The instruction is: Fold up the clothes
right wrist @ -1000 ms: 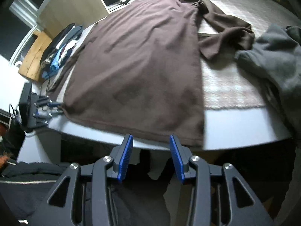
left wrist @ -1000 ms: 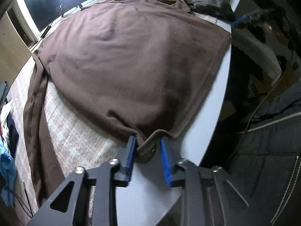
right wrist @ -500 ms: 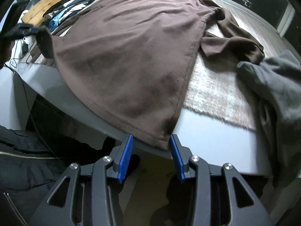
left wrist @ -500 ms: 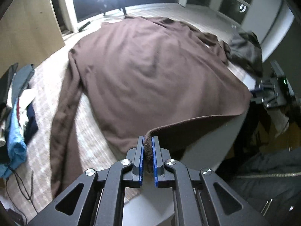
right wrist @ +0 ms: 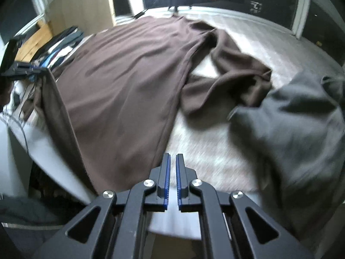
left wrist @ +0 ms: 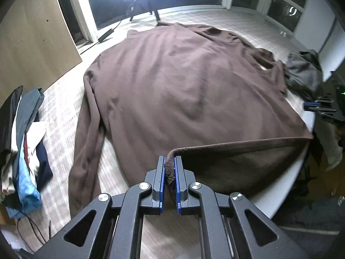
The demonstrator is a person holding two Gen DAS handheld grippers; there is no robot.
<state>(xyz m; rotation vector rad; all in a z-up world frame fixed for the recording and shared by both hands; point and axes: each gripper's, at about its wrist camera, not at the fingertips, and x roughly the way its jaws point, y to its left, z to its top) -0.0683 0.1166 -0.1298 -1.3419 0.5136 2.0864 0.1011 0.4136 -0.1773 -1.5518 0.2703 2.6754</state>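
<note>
A brown long-sleeved garment [left wrist: 189,90] lies spread front-down or front-up, which cannot be told, across a pale checked cloth on the table [left wrist: 286,190], its hem at the near edge. The left gripper [left wrist: 169,168] is clamped on one hem corner and holds it lifted, so the hem runs as a raised line towards the far corner. The right gripper [right wrist: 171,166] has its fingers drawn nearly together beside the other hem corner; whether any fabric sits between them cannot be told. A grey garment [right wrist: 301,125] is heaped just right of the brown sleeve [right wrist: 232,73].

The risk, as judged here: if the right side has no hold, lifting would drag the hem askew and skew the fold.

Half a second ago the right gripper stood wide open at that corner; the left was already clamped, and has since raised its corner higher.
</note>
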